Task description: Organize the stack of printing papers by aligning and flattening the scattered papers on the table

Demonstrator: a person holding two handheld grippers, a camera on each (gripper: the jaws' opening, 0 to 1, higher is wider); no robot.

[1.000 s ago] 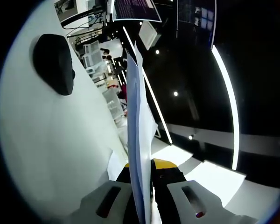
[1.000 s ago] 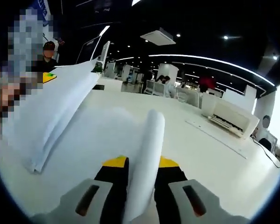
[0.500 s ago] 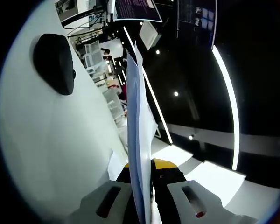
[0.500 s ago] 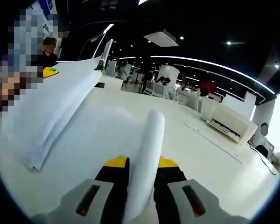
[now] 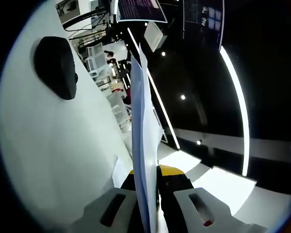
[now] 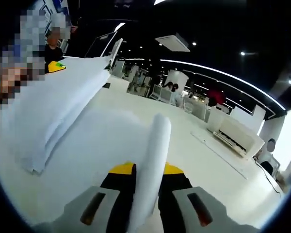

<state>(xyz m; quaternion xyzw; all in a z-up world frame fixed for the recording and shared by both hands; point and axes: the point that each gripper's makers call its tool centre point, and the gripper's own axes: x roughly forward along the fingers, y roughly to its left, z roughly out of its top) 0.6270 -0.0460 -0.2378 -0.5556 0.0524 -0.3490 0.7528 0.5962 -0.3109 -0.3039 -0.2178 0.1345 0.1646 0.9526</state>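
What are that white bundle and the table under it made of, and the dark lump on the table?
The white bundle looks like thin matte paper: it sags and shows layered edges. The table seems a smooth white laminate with soft sheen. The dark lump looks like matte black plastic, perhaps a mouse.

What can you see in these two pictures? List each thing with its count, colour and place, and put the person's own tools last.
Paper stack: one, white, held edge-on between the left gripper's jaws, its far end clamped in the right gripper view.
Table: one, white, under the papers.
Mouse: one, black, on the table in the left gripper view.
Monitor: one, dark screen, at the table's far edge.
Ceiling light strip: one, white, overhead.
Left gripper: one, grey and yellow, clamped on the papers.
Right gripper: one, grey and yellow, clamped on the papers.
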